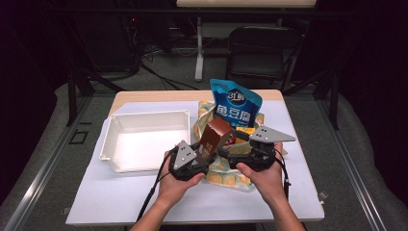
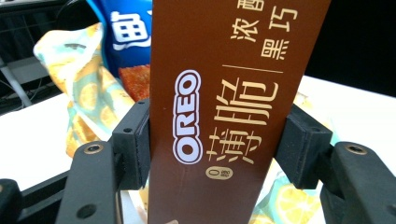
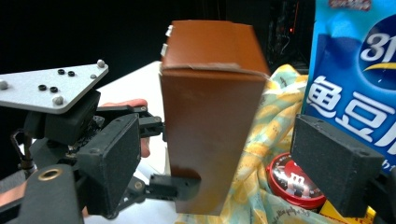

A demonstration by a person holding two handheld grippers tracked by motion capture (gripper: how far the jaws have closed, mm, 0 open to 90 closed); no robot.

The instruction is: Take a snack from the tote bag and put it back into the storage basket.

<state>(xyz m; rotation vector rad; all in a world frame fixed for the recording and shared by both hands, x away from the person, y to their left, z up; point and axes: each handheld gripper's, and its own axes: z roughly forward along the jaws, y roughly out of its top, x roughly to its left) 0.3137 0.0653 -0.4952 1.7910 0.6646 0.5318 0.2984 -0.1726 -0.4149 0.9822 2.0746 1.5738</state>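
One brown Oreo box [image 1: 214, 136], one blue snack bag [image 1: 236, 103], one white tray [image 1: 120, 126], one yellow-patterned bag [image 1: 204, 114], two hand-held grippers — left [image 2: 215, 144], right [image 3: 219, 168] — seemingly one red tin [image 3: 292, 184]

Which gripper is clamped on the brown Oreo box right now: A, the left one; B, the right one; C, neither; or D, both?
A: in the left gripper view the left gripper pads press both sides of the Oreo box, while the right gripper jaws stand apart from it.
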